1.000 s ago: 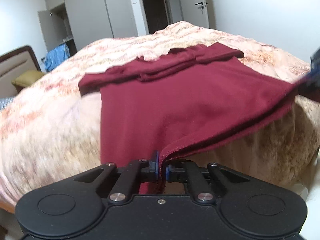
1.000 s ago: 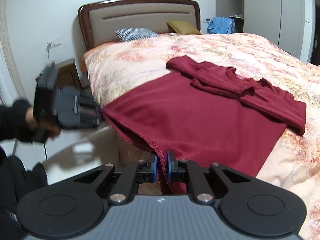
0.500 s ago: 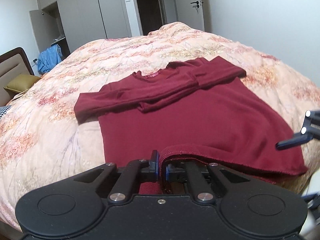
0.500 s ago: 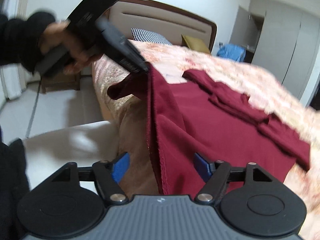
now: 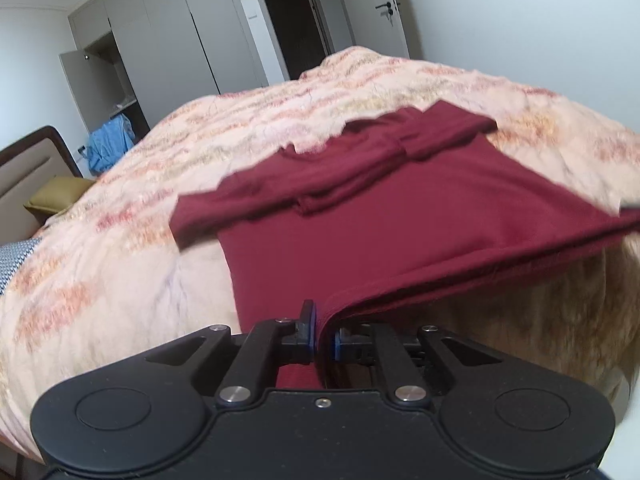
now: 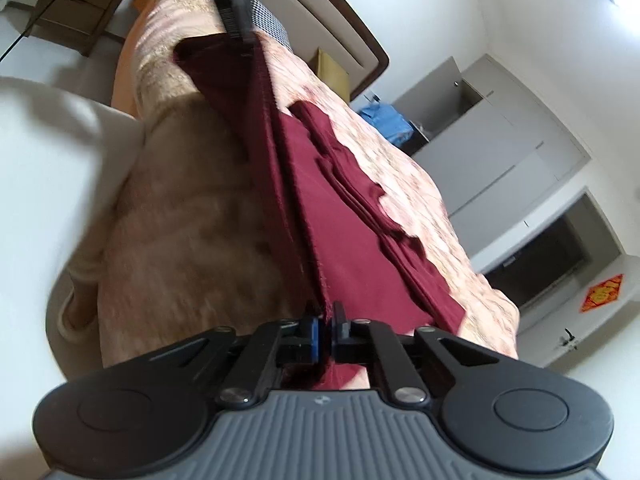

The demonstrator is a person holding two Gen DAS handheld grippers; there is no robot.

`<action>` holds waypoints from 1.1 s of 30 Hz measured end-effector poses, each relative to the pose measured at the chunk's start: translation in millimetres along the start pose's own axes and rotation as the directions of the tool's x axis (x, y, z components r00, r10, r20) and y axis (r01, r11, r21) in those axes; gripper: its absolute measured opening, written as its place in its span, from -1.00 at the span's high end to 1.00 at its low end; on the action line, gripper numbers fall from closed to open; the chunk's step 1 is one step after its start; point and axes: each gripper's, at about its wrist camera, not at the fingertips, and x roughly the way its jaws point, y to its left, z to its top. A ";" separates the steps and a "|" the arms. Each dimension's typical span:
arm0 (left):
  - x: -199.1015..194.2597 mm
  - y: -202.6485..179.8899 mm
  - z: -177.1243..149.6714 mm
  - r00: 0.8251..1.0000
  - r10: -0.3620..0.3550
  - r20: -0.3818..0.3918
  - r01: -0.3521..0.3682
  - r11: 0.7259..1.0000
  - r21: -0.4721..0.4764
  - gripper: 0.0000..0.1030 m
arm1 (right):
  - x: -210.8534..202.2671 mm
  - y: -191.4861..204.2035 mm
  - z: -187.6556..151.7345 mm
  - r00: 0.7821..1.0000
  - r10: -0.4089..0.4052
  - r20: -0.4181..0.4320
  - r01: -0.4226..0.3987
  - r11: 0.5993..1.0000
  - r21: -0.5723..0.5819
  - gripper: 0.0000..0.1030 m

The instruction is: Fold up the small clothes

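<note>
shirt [image 5: 400, 216] hem is being held up off bed [image 5: 120, 264] — left gripper [image 5: 323, 334] clamped on it | right gripper [image 6: 325, 330] clamped on it | sleeves are lying folded across chest

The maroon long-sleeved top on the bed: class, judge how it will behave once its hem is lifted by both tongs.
The maroon top is probably floppy: its hem sags between the left tongs and the right tongs. It seems light, since thin pinches hold it. The folded sleeves may slide off if lifted steeply.
</note>
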 end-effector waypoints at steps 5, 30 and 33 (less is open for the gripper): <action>-4.7 -15.8 -29.9 1.000 0.026 0.015 -0.027 0.998 0.049 0.83 | -19.7 -25.9 -1.4 0.999 -0.041 0.017 0.039 0.995 0.096 0.90; -120.5 -9.1 -39.2 0.970 0.085 0.228 -0.088 0.996 0.007 0.93 | -118.3 -57.5 12.1 0.991 -0.062 0.119 0.037 0.978 0.204 0.91; -111.8 1.3 -18.4 0.968 0.081 0.238 -0.077 0.997 -0.027 0.92 | -111.1 -70.5 15.8 0.989 -0.077 0.129 0.050 0.978 0.205 0.91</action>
